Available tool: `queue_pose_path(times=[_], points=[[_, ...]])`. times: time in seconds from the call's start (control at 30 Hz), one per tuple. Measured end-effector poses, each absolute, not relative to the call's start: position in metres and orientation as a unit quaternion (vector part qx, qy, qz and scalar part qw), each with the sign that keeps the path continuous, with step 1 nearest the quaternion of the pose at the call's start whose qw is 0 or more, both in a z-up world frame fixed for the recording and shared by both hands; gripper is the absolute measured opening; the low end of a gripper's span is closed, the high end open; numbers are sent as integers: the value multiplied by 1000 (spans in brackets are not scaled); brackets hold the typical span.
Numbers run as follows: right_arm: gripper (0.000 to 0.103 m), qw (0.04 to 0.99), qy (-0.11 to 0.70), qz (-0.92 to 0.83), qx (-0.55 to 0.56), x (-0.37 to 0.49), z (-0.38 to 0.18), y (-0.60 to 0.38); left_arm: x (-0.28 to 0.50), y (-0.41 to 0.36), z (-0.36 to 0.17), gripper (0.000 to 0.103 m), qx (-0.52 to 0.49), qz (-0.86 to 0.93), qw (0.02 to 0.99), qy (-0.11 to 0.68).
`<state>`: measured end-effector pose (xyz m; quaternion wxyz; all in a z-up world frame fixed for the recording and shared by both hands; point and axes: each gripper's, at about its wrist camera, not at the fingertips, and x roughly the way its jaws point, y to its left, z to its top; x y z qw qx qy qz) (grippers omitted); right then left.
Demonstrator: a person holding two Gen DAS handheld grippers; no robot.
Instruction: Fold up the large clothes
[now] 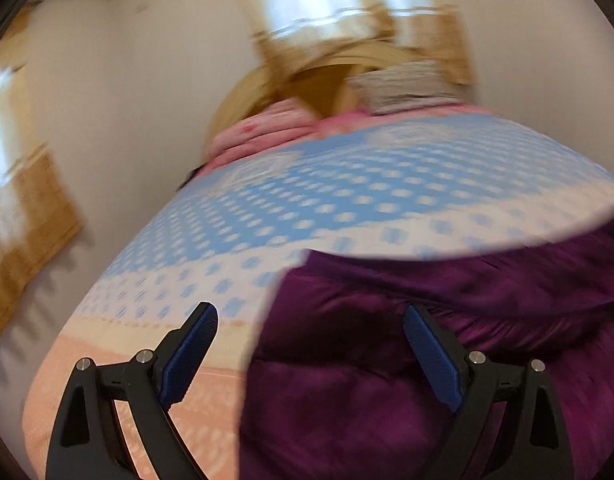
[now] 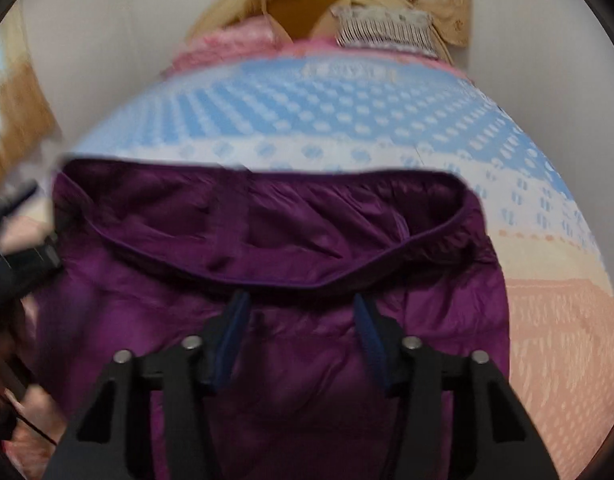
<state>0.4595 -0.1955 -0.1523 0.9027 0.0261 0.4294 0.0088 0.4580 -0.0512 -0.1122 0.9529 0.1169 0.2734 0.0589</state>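
Observation:
A shiny purple padded garment (image 2: 291,240) lies spread on the bed, its hemmed opening facing away from me. In the left wrist view the purple garment (image 1: 387,360) fills the lower right. My left gripper (image 1: 310,312) hangs over the garment's left edge with its blue pads wide apart and nothing between them. One pad is over the bedspread, the other over the purple cloth. My right gripper (image 2: 299,300) hovers above the garment's middle, just short of the hem, with its jaws partly apart and no cloth pinched. Both views are blurred.
The bedspread (image 2: 347,112) is blue and white with a peach band at the near end. Pink bedding (image 1: 263,132) and a striped pillow (image 2: 387,30) lie at the headboard. A pale wall runs along the bed's left side. A hand on a dark tool (image 2: 23,248) shows at the left edge.

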Motion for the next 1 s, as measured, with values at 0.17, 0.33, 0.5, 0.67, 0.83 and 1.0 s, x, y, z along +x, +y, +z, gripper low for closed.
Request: queue_pose_path(times=[0.17, 0.33, 0.5, 0.67, 0.83, 1.0], points=[[51, 910, 405, -52, 72, 483, -168, -229, 486, -33, -144, 94, 75, 77, 936, 336], [52, 906, 414, -53, 65, 483, -196, -225, 490, -44, -188, 94, 105, 89, 921, 364], [52, 909, 406, -56, 76, 485, -202, -230, 494, -42, -196, 96, 80, 72, 920, 377], [52, 907, 409, -60, 76, 490, -207, -231, 500, -33, -200, 99, 44, 59, 914, 399], [52, 905, 414, -66, 66, 492, -209, -228, 500, -33, -202, 100, 44, 57, 911, 405], [52, 904, 418, -73, 53, 494, -210, -225, 505, -35, -200, 101, 60, 63, 906, 415]])
